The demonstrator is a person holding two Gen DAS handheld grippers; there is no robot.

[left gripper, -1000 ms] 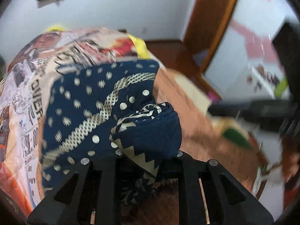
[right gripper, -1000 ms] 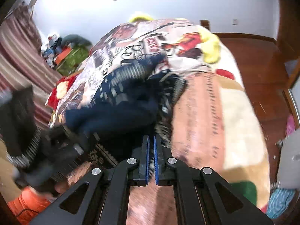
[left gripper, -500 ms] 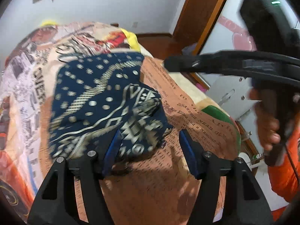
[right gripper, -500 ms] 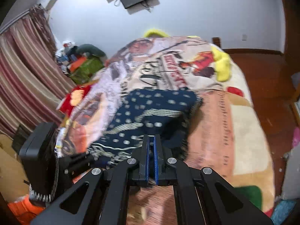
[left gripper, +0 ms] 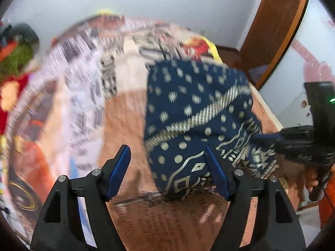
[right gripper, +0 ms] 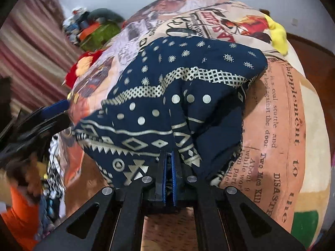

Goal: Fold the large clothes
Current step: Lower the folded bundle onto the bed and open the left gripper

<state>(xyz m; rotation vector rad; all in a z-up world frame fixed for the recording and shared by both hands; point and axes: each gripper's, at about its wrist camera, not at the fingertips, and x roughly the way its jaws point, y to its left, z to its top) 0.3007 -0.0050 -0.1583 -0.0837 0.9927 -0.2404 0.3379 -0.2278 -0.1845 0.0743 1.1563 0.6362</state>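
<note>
A navy garment (left gripper: pixel 194 108) with cream dots and zigzag bands lies folded in a thick bundle on the bed's newspaper-print blanket (left gripper: pixel 123 117). My left gripper (left gripper: pixel 167 165) hangs over the bundle's near left corner. Its jaws are opening: the right pad lies over the cloth, the left over bare blanket, and neither presses it. In the right wrist view the garment (right gripper: pixel 178 87) fills the middle. My right gripper (right gripper: pixel 168 163) is shut, its tips at the bundle's near edge with no cloth visible between the pads. It also shows blurred at the garment's right edge (left gripper: pixel 280 142).
A yellow cloth (right gripper: pixel 276 33) lies at the bed's far end. A heap of clothes (right gripper: pixel 94 29) and a striped curtain (right gripper: pixel 31 48) stand on the left. A wooden door frame (left gripper: pixel 278 29) and floor lie to the right. An orange sleeve (right gripper: pixel 18 213) is at the lower left.
My left gripper let go of the fold it held, opened wide and slid left; the fold now rests on the bundle. My right gripper came down to the garment's near edge.
</note>
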